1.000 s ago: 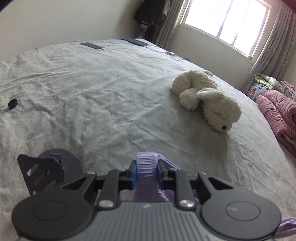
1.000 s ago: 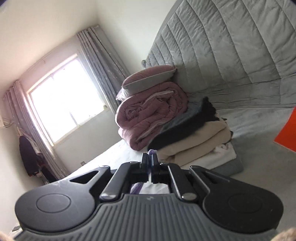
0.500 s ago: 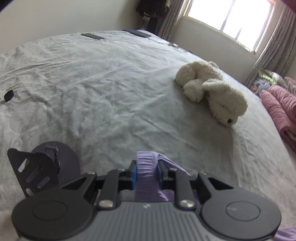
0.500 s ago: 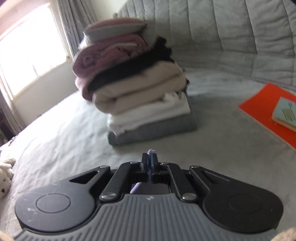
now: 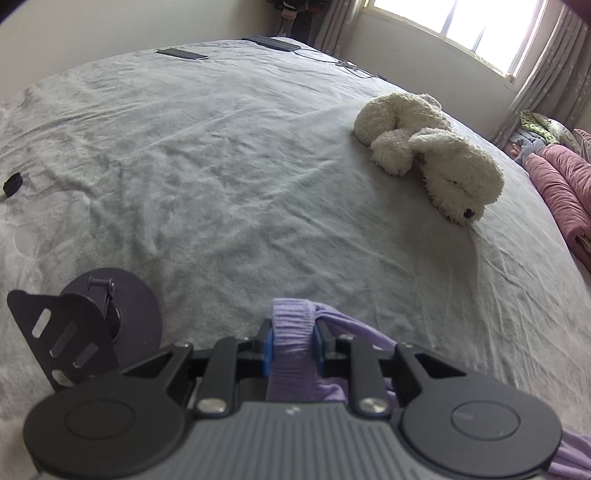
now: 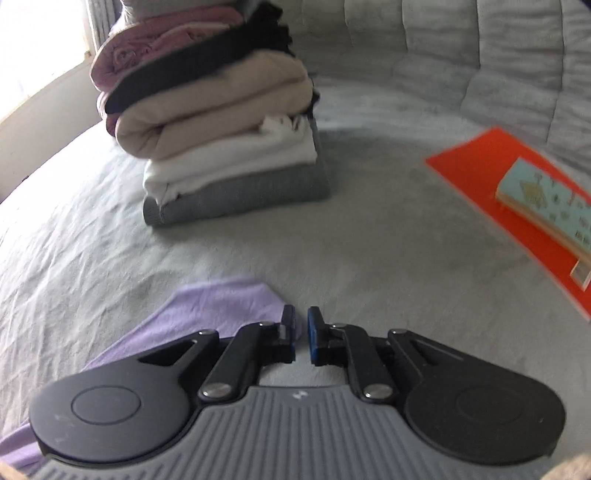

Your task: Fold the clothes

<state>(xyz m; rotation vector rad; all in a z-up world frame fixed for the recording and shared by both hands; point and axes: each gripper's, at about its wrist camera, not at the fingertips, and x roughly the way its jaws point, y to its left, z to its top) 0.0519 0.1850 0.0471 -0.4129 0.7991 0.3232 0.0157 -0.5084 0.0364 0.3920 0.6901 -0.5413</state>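
Bedroom w/ a wide bed (image 5: 229,155) under a wrinkled grey cover, window (image 5: 461,26) bright at the far side, grey quilted headboard (image 6: 461,55) in the right wrist view.

Left tool (image 5: 293,338) is clamped on a bunched fold of the lilac garment (image 5: 293,354); the cloth rises between the blue pads and trails off to the right underneath. Right tool (image 6: 301,334) has just been opening: jaws stand a little apart, nothing between them, bare bed cover showing in the gap. The garment's flat corner (image 6: 221,306) lies on the bed just left of that tool, touching its left finger's side as seen.

Around: 1 white plush dog (image 5: 432,155) lying well ahead-right of the left tool; 1 black round-based stand (image 5: 85,328) close at its left; 1 small black item (image 5: 13,183) at the far left edge; 2 dark flat devices (image 5: 183,54) near the bed's far edge. Ahead of the right tool: 1 stack of folded textiles (image 6: 221,122) (grey, white, beige, black, pink layers), 1 orange mat (image 6: 517,206) w/ a pale blue book (image 6: 546,199) on it. Nothing lies between the tools and these.
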